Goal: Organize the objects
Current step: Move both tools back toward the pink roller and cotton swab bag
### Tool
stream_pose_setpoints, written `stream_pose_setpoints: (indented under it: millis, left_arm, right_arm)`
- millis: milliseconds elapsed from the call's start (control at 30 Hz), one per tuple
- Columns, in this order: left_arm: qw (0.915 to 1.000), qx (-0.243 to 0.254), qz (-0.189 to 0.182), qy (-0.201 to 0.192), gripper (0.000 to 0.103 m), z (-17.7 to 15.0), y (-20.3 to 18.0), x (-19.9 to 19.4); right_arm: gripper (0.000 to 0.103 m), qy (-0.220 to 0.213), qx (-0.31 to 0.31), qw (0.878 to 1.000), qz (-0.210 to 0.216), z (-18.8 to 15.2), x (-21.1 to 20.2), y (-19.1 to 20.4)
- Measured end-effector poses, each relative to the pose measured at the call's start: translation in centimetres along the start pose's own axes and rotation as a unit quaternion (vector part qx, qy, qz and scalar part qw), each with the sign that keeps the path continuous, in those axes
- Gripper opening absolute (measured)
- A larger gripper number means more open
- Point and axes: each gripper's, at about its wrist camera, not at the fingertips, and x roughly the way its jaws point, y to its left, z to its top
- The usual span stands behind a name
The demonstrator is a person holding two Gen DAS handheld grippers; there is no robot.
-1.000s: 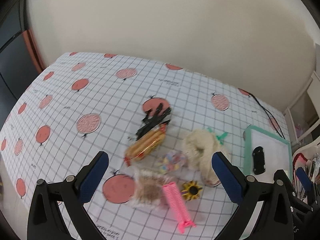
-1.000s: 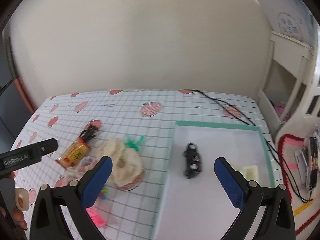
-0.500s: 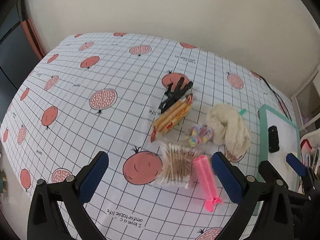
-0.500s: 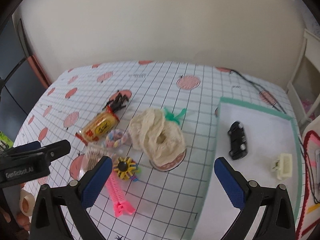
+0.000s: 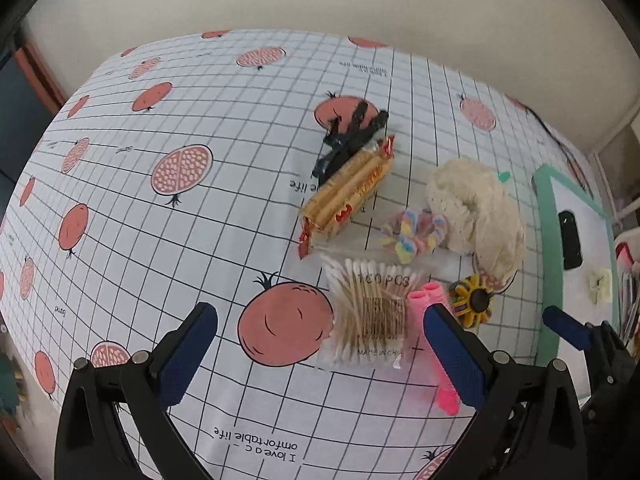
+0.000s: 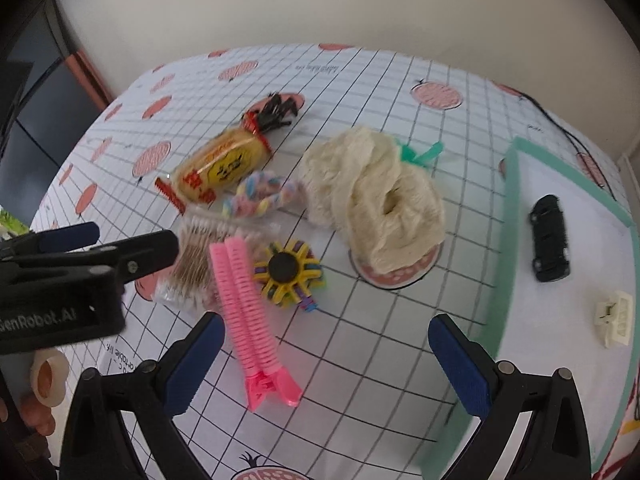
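Observation:
A pile lies on the pomegranate-print cloth: a cotton swab pack (image 5: 368, 312), a pink clip (image 6: 248, 308), a yellow spinner (image 6: 288, 272), a pastel scrunchie (image 6: 260, 200), cream yarn (image 6: 380, 208), a snack pack (image 5: 348, 196) and black clips (image 5: 352, 136). My left gripper (image 5: 322, 356) hangs open just before the swab pack, and its right finger hides part of the pink clip (image 5: 424, 304). My right gripper (image 6: 326, 364) is open, above the cloth near the pink clip's tail. Neither holds anything.
A green-rimmed white tray (image 6: 508, 240) sits to the right, holding a black toy car (image 6: 550, 250) and a cream clip (image 6: 614, 316). A cable runs along the cloth's far right. A person's fingers (image 6: 40, 400) show at lower left. A wall backs the table.
Both grippers have come closer to the pile. The right one swung left, from over the tray to the pink clip. Nothing was picked up.

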Motion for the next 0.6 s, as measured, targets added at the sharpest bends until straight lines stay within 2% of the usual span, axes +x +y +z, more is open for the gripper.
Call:
stream_pose_setpoints:
  millis: [333,433,600]
  left_arm:
    - [0.9998,-0.007,0.000,0.018,0.103,0.1,0.9,1.7]
    - [0.9997,-0.007,-0.003,0.023,0.103,0.0,0.9,2.1]
    - [0.9996,0.000,-0.009,0.025,0.103,0.3,0.4,2.5]
  right_arm:
    - [0.103,0.020,-0.026,0.999,-0.003,-0.5,2.2,1.7]
    - [0.094,0.027,-0.036,0.999,-0.009,-0.8,2.6,2.1]
    - [0.087,0.026,-0.031,0.999,-0.008,-0.6,2.7,1.8]
